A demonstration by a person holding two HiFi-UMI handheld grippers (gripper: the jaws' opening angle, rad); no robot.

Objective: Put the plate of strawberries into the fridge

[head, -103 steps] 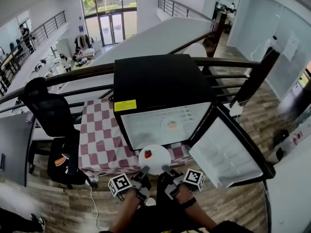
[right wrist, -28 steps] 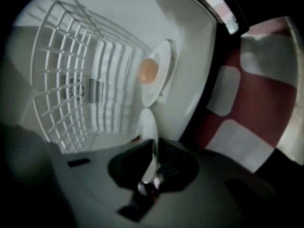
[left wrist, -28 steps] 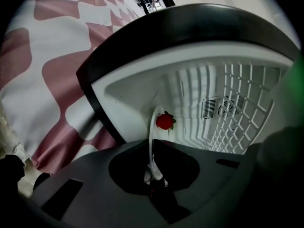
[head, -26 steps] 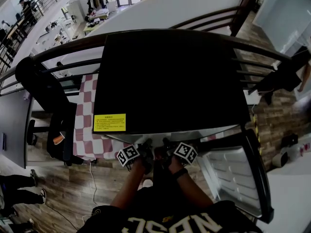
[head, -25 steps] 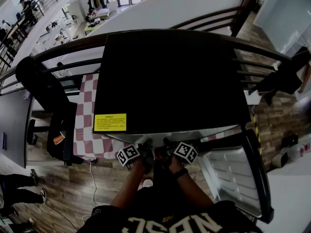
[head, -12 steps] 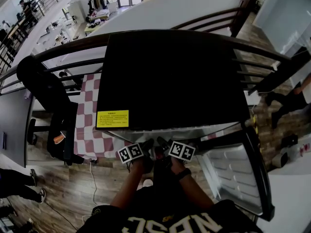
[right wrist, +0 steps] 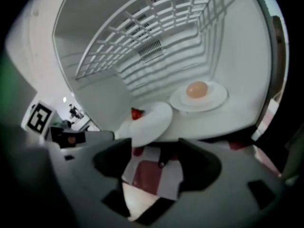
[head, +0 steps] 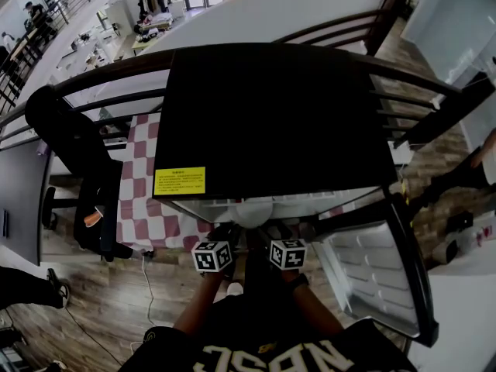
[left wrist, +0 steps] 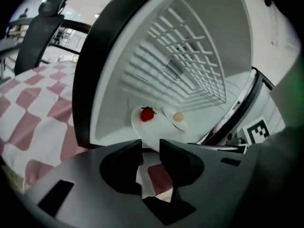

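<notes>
The white plate [left wrist: 144, 123] with one red strawberry [left wrist: 147, 113] rests on the floor of the open fridge, near its front edge; its rim [head: 254, 210] shows in the head view. The plate [right wrist: 153, 119] and strawberry [right wrist: 137, 113] also appear in the right gripper view. My left gripper [left wrist: 150, 144] stands open just in front of the plate, holding nothing. My right gripper [right wrist: 155, 146] is opening, with nothing between its jaws and the plate's edge just beyond them. In the head view both the left gripper [head: 226, 232] and the right gripper [head: 273, 231] hover side by side before the fridge opening.
A second small plate [right wrist: 198, 97] with a round pale-orange item sits deeper inside, to the right. A wire shelf [left wrist: 190, 56] spans above. The black fridge [head: 271, 115] stands on a red-checked cloth [head: 147, 208]; its door [head: 372, 262] hangs open at right. An office chair [head: 70, 153] is at left.
Both grippers have opened, let go of the plate and drawn back towards me. The plate now lies free inside the fridge.
</notes>
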